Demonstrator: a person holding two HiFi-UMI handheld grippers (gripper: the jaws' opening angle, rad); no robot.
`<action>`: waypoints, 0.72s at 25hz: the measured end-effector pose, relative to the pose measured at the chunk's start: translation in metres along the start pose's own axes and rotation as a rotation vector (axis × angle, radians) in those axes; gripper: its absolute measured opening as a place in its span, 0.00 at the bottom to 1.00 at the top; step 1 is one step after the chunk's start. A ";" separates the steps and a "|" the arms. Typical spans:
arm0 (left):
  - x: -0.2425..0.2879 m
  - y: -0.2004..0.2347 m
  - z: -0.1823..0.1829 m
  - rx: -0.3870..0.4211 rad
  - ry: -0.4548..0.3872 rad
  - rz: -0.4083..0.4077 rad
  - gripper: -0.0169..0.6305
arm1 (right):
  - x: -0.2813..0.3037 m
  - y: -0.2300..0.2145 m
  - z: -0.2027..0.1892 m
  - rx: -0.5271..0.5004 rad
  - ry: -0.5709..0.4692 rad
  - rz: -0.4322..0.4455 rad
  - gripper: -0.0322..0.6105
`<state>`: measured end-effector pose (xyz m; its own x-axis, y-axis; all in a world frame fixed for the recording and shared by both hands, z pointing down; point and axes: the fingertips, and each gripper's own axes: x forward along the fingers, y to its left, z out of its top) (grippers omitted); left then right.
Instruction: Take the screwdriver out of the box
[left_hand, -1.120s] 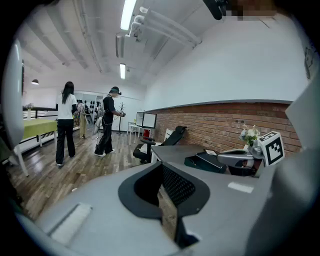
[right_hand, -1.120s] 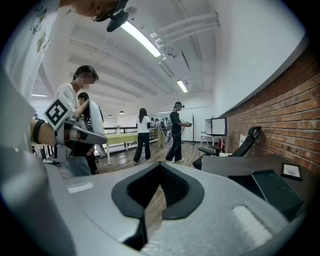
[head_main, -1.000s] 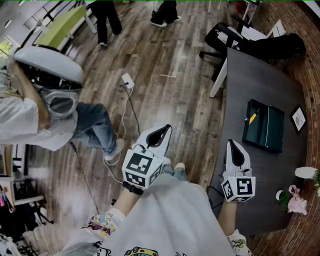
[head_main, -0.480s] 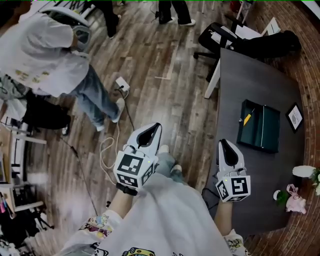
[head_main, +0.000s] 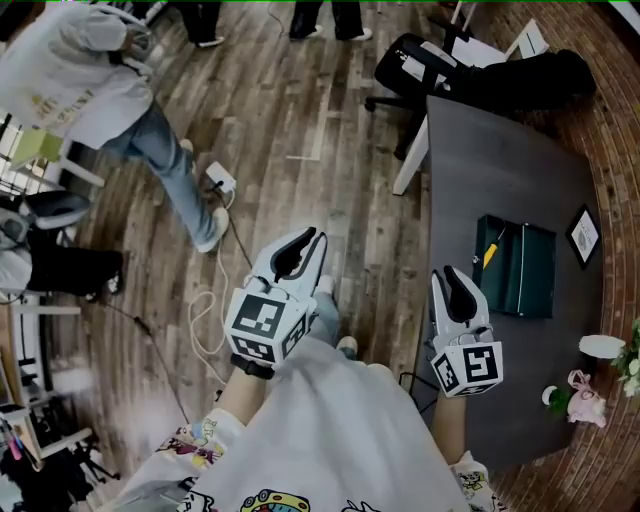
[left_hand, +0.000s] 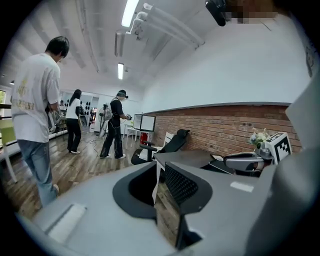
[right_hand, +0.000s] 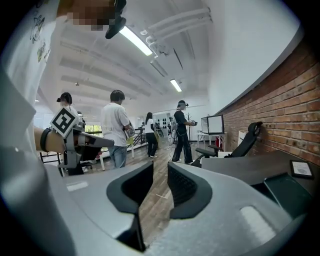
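Observation:
A dark green box (head_main: 522, 268) lies open on the dark table (head_main: 500, 170), with the yellow-handled screwdriver (head_main: 491, 252) at its left edge. My right gripper (head_main: 452, 281) hovers over the table's near edge, short of the box. Its jaws are opening with nothing between them, as the right gripper view (right_hand: 160, 182) confirms. My left gripper (head_main: 301, 244) hangs over the wooden floor, left of the table. Its jaws are opening too, with only floor and table showing in the gap (left_hand: 159, 176).
A black office chair (head_main: 420, 70) stands at the table's far end. A picture frame (head_main: 583, 235), a white pot (head_main: 600, 346) and a pink toy (head_main: 585, 395) sit along the table's right side. A cable with a plug block (head_main: 220, 180) lies on the floor; a person (head_main: 90, 70) stands at far left.
Both grippers have gone from shut to open and have shifted level toward the table. The person in white now stands further to the upper left of the head view.

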<state>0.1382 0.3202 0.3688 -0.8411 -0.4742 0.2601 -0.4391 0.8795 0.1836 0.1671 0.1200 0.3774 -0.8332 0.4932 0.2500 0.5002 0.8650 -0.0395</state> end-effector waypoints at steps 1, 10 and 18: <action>0.009 0.009 0.006 0.005 -0.002 -0.005 0.11 | 0.011 -0.004 0.004 0.000 -0.003 -0.006 0.19; 0.073 0.078 0.043 0.034 -0.006 -0.059 0.15 | 0.084 -0.039 0.034 0.010 -0.016 -0.110 0.21; 0.090 0.108 0.034 0.046 0.023 -0.118 0.18 | 0.103 -0.045 0.026 0.032 0.008 -0.205 0.22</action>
<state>0.0042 0.3734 0.3795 -0.7756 -0.5750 0.2605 -0.5492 0.8181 0.1709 0.0525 0.1347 0.3802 -0.9149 0.3061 0.2633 0.3126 0.9497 -0.0179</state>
